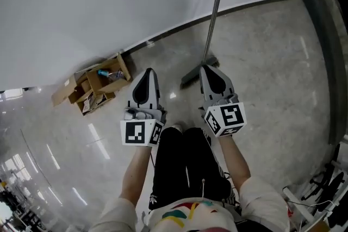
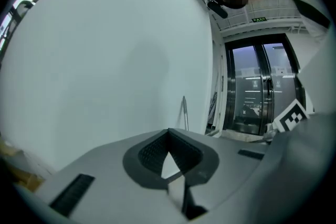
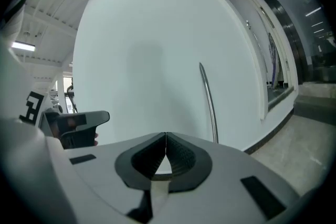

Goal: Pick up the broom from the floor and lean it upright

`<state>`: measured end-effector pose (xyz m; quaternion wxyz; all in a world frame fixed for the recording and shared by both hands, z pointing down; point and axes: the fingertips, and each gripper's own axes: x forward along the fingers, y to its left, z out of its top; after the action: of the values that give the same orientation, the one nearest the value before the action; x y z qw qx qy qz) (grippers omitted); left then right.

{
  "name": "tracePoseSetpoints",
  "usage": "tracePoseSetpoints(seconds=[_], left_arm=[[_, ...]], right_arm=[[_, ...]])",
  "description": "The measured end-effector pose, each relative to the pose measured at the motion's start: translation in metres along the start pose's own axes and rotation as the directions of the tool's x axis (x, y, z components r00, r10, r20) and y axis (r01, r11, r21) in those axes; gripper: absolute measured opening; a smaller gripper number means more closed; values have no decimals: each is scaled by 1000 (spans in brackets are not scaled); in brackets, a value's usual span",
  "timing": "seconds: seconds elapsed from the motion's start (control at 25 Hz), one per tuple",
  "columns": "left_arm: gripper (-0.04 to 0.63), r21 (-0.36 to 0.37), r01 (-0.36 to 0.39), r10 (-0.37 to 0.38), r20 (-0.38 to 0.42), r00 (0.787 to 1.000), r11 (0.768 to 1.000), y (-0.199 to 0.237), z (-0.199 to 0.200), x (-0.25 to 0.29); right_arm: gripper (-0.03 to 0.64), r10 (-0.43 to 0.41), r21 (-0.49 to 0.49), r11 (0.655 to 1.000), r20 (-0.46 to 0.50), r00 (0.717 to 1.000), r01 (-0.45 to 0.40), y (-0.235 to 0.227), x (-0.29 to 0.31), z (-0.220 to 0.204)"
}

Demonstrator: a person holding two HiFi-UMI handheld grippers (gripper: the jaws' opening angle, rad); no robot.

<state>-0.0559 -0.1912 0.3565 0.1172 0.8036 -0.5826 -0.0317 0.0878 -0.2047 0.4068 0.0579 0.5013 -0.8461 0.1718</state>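
Broom [image 1: 213, 13] stood upright against the white wall [image 1: 81, 2]. Its long axis ran near vertical, with the head down on the floor [image 1: 272, 62] ahead of the right gripper's tips and the handle pointing up the wall and out of the top of the head view. Neither tool touched it.

Right gripper [image 1: 211, 69]: jaws fully together, pads meeting at the tips, nothing between them [image 3: 166, 136]. Left gripper [image 1: 148, 70]: jaws likewise closed tip to tip, empty [image 2: 168, 134]. Both were held side by side, pointing toward the wall.

Cardboard box [image 1: 92, 87] lay open on the floor, off to the left of the left gripper and close to the wall's foot. It held a blue item [image 1: 103, 72] and some smaller bits too small to identify.

View differences:
- Head view alone showed the broom head, the box and the person's dark trousers [image 1: 185, 165] behind the tools.
- Left gripper view showed only a short stretch of the handle [image 2: 185, 113], ahead and slightly right of its jaws, plus glass doors [image 2: 260, 86] further right and the right gripper's marker cube [image 2: 291, 115].
- Right gripper view showed a longer stretch of handle [image 3: 208, 102] just right of its jaws — and the left gripper [image 3: 79, 126] off to its left.
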Motion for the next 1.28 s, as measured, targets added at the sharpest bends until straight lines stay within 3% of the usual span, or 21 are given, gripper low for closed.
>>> tracePoseSetpoints(seconds=[0.24,0.36,0.48,0.68,0.92,1.28], left_arm=[[44,45,-22,19,65,998,999,-82,261,-39],[44,98,-25,18,73,997,995,-131,368,-75],[44,133,1,-17,122,992,991,-172,443,-97],[44,125,53,-76,187,979,991,-199,467,-128],[44,113,111,-128,156,979,987,-235,447,-151],[44,117,129,-145,138,980,985,-257,452,-156]], right_arm=[[14,8,-137,991,56,998,0,62,-107,271],[14,-12,-142,990,66,998,22,85,-178,370],[14,-28,-125,991,155,988,47,100,-236,448],[14,-24,-145,987,253,967,63,129,-290,471],[14,-34,-116,991,231,972,62,131,-323,444],[14,-39,-98,993,232,972,63,124,-342,451]])
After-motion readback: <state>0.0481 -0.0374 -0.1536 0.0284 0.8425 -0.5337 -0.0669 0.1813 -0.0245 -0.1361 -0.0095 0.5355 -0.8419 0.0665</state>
